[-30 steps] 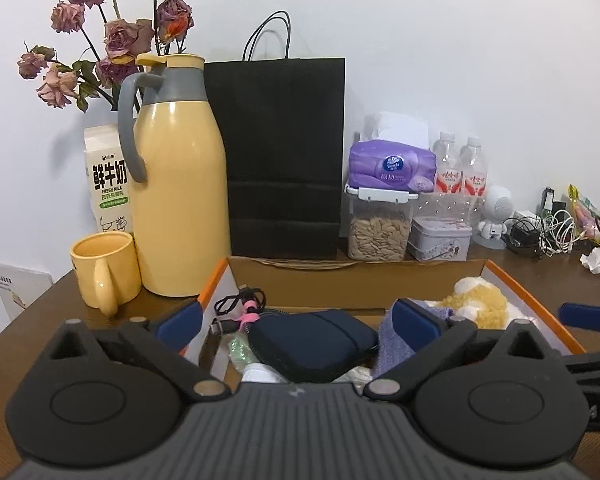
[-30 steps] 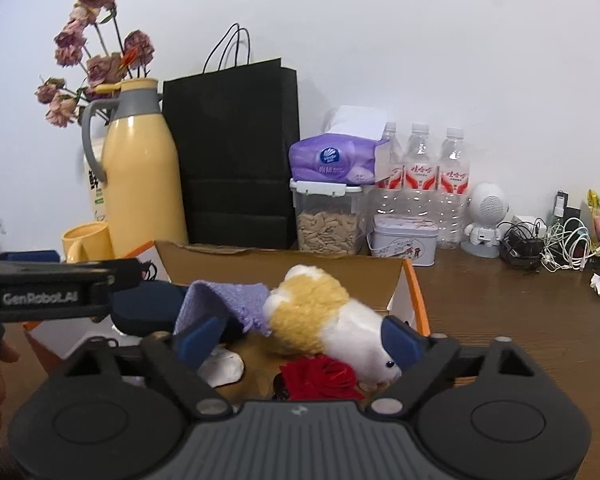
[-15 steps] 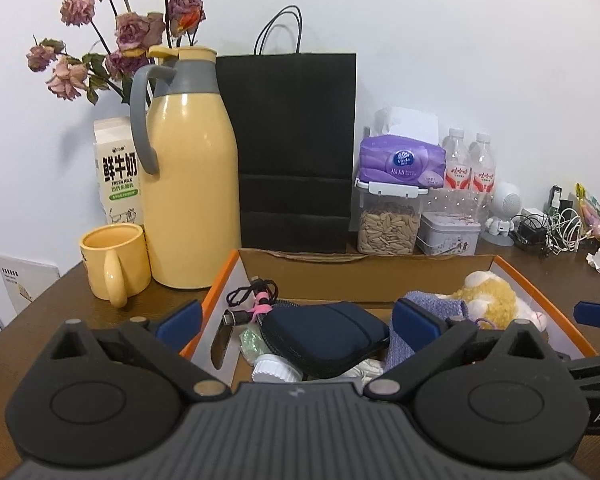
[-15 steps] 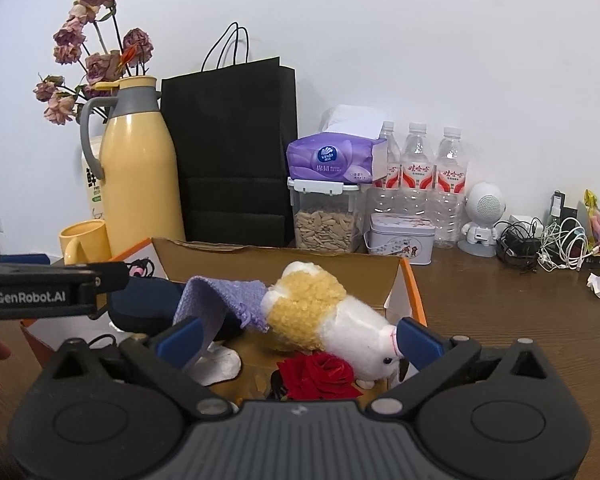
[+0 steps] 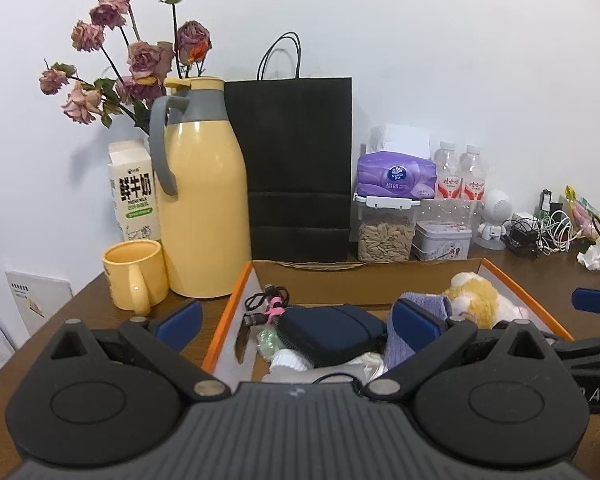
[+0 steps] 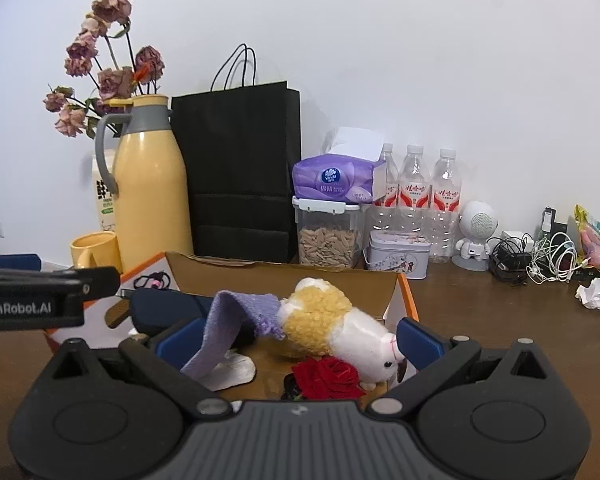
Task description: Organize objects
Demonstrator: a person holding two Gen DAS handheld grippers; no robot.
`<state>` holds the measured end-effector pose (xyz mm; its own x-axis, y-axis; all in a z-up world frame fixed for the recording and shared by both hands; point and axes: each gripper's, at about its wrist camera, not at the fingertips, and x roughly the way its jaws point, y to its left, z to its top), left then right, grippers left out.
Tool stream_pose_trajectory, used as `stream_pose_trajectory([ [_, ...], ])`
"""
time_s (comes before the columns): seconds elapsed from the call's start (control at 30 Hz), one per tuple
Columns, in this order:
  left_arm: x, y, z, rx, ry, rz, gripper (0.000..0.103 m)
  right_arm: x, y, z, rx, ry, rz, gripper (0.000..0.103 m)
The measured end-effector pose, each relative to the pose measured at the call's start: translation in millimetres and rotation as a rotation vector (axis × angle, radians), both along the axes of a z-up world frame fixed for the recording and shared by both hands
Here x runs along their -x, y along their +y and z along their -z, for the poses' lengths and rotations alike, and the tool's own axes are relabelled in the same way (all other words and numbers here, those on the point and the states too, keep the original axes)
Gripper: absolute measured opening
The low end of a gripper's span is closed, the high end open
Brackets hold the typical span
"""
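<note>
Left wrist view: the left gripper [image 5: 296, 322] hangs low over the near edge of the cardboard box [image 5: 364, 280], its blue fingers [image 5: 179, 320] spread wide with nothing between them. One finger sits outside the box's left wall, the other over its middle. Inside the box, a dark blue pouch [image 5: 332, 334] lies in the centre; a coiled black cable with a pink clip [image 5: 270, 304] is at the box's left rear, a purple knitted cloth [image 5: 424, 306] right of the pouch, and a yellow-and-white plush toy [image 5: 478, 298] at the box's right side. Something white and pale green lies under the pouch, too hidden to name.

From the right wrist view, the right gripper [image 6: 298, 340] also stands wide apart and empty over the box's near right corner, with the plush toy, the cloth and a red rose [image 6: 326, 376] between its fingers but seemingly untouched.

Behind the box on the bench [image 6: 500, 320] stand a yellow thermos jug [image 5: 202, 196], a yellow mug [image 5: 134, 274] and a black paper bag [image 5: 300, 168].
</note>
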<state>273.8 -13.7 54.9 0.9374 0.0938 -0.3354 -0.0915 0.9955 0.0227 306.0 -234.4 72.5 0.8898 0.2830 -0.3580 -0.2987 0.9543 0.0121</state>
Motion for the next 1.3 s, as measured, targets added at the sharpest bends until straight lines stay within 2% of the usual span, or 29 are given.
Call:
stream_pose_trajectory([
  [0.43, 71.1, 16.9, 5.4, 0.006, 0.07, 0.038, 0.103, 66.0, -6.1, -6.8, -0.009, 0.03, 0.005, 0.103],
  [0.6, 97.6, 25.3, 13.1, 0.044, 0.132, 0.053, 0.103, 96.3, -8.9, -7.3, -0.007, 0.051, 0.004, 0.103],
  [0.77, 123.7, 29.7, 18.8, 0.068, 0.15, 0.066, 0.103, 122.8, -11.1, -2.4, -0.003, 0.075, 0.006, 0.103],
  [0.97, 137.7, 31.8, 20.9, 0.08, 0.153, 0.079, 0.103, 140.6, -13.6, 3.5, 0.01, 0.088, 0.024, 0.103],
  [1.3, 142.4, 28.1, 22.4, 0.078, 0.152, 0.084, 0.103, 146.5, -13.7, 7.7, 0.011, 0.102, 0.018, 0.103],
])
